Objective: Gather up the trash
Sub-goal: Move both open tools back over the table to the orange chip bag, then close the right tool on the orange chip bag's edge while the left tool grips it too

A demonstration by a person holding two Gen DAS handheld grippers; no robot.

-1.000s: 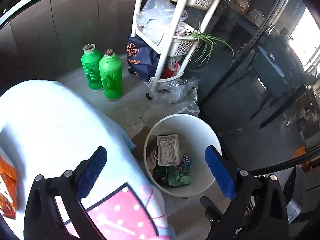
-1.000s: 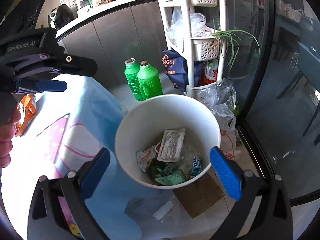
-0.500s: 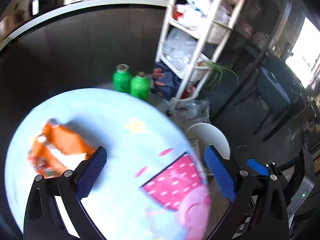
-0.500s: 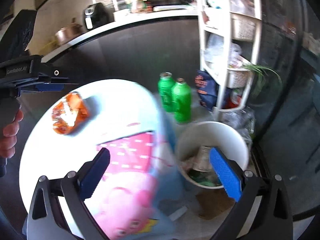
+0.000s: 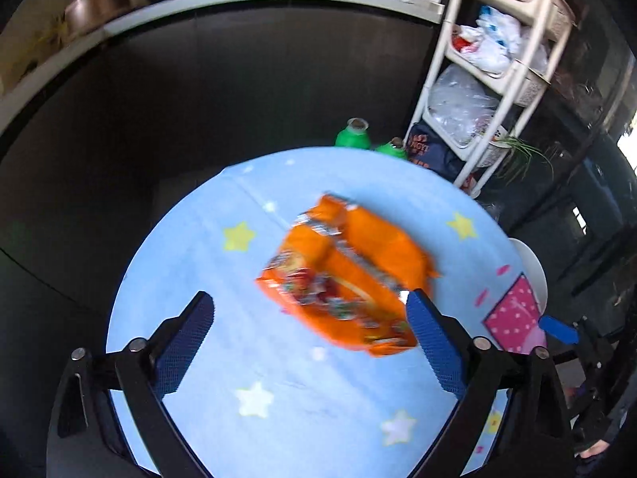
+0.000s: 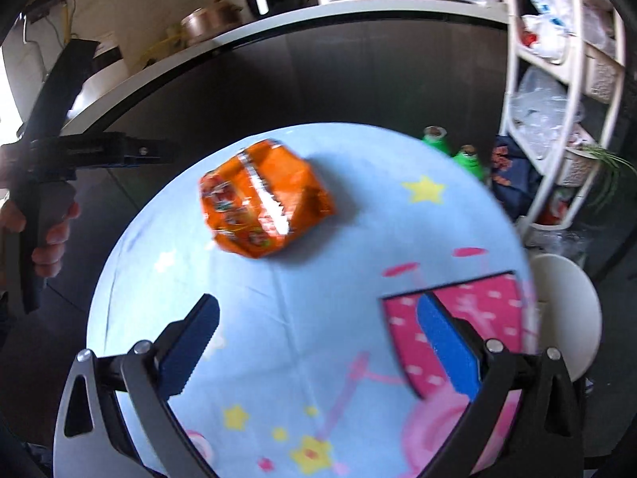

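An orange snack bag point(image 5: 346, 279) lies crumpled on the round table's light blue cloth point(image 5: 191, 263). My left gripper point(image 5: 308, 304) hovers over it with the jaws wide and closing. The bag sits just ahead of them near the right pad point(image 5: 434, 342), with neither pad pressing on it. My right gripper point(image 6: 318, 306) stands open and empty above the cloth point(image 6: 302, 263), nearer than the orange bag point(image 6: 266, 199). The white trash bin point(image 6: 565, 310) stands on the floor past the table's right edge. Only its rim point(image 5: 533, 271) shows in the left wrist view.
A hand point(image 6: 47, 235) holds the left gripper's black frame point(image 6: 99, 151) at the far left. Two green bottles point(image 5: 352, 135) and a white shelf cart point(image 5: 489, 79) with plastic bags stand on the floor behind the table. A dark counter point(image 6: 318, 63) with appliances runs along the back.
Both views swung from the bin on the floor up and left onto the table. The orange bag, at the left edge before, now sits in front of the left jaws.
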